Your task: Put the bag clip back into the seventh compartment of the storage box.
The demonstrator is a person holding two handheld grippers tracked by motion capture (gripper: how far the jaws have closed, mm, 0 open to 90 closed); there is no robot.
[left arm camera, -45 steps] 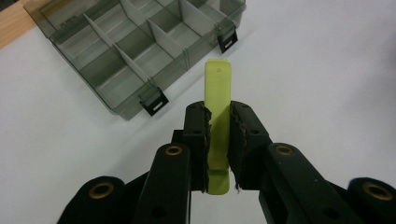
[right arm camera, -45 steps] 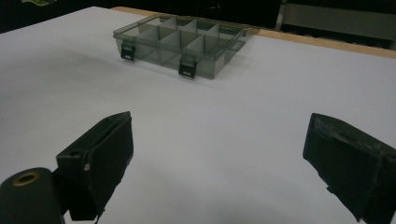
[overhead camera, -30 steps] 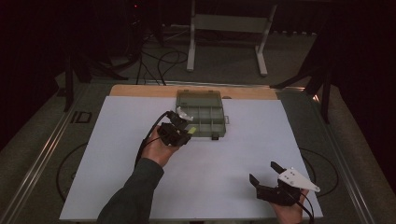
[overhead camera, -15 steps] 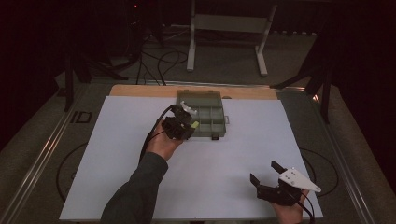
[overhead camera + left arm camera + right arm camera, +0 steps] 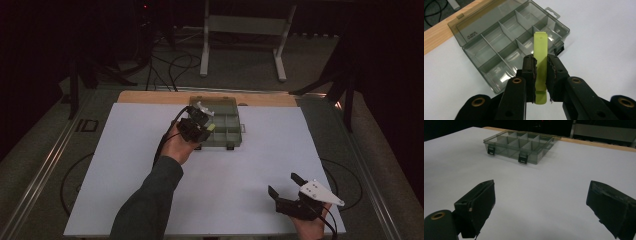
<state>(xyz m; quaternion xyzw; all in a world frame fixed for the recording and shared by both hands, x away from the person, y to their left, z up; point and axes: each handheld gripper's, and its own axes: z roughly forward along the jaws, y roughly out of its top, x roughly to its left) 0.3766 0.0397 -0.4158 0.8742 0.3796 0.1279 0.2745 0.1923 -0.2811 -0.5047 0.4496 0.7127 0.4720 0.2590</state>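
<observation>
With the left hand-held gripper [image 5: 541, 77] clamped on the green strip [image 5: 540, 52] above the closed box [image 5: 506, 45] at the far counter [image 5: 150, 165], and the right hand-held gripper [image 5: 541, 207] apart near right, opening the lid first seemed wise.

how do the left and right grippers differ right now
The left gripper has its jaws shut on a yellow-green strip; the right gripper has its jaws wide open with nothing between them. The left is held over the grey box at the far side of the table; the right sits near the front edge, away from it. Both have black jaws and are hand-held.
</observation>
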